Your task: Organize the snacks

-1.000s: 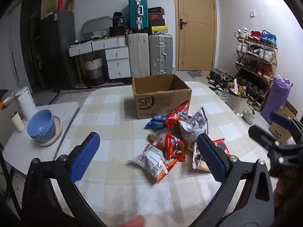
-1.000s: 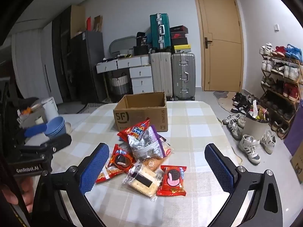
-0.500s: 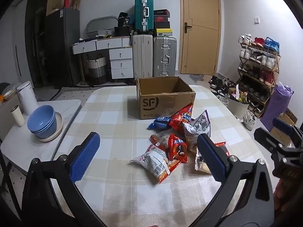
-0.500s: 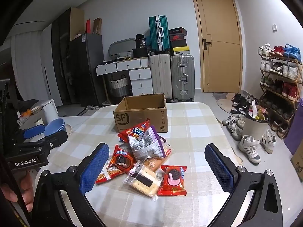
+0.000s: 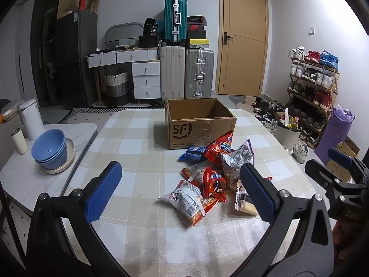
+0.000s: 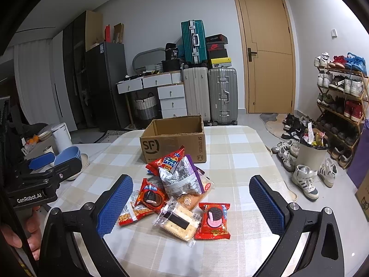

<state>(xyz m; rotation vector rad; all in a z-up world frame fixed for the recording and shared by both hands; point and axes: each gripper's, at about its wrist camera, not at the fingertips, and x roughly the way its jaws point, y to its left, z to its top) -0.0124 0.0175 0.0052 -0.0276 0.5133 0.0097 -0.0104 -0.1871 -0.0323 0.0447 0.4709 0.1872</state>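
Observation:
A pile of snack packets (image 5: 212,175) lies on the checked tablecloth in front of an open cardboard box (image 5: 198,122) marked SF. In the right wrist view the pile (image 6: 180,194) includes a red cookie packet (image 6: 214,219), a clear cracker pack (image 6: 177,219) and a silver-purple bag (image 6: 180,177), with the box (image 6: 173,138) behind. My left gripper (image 5: 182,191) is open and empty, held above the table near the pile's left side. My right gripper (image 6: 191,205) is open and empty, above the near side of the pile.
Stacked blue bowls (image 5: 49,149), a white cup (image 5: 19,140) and a white canister (image 5: 31,118) stand on a side counter at left. Suitcases (image 5: 186,73), drawers and a door are behind the table. A shoe rack (image 5: 311,87) and bin (image 6: 311,152) stand right.
Both grippers have lifted and tilted up slightly, so the box and pile sit a little lower in view. Both stay open and empty. The snacks have not moved.

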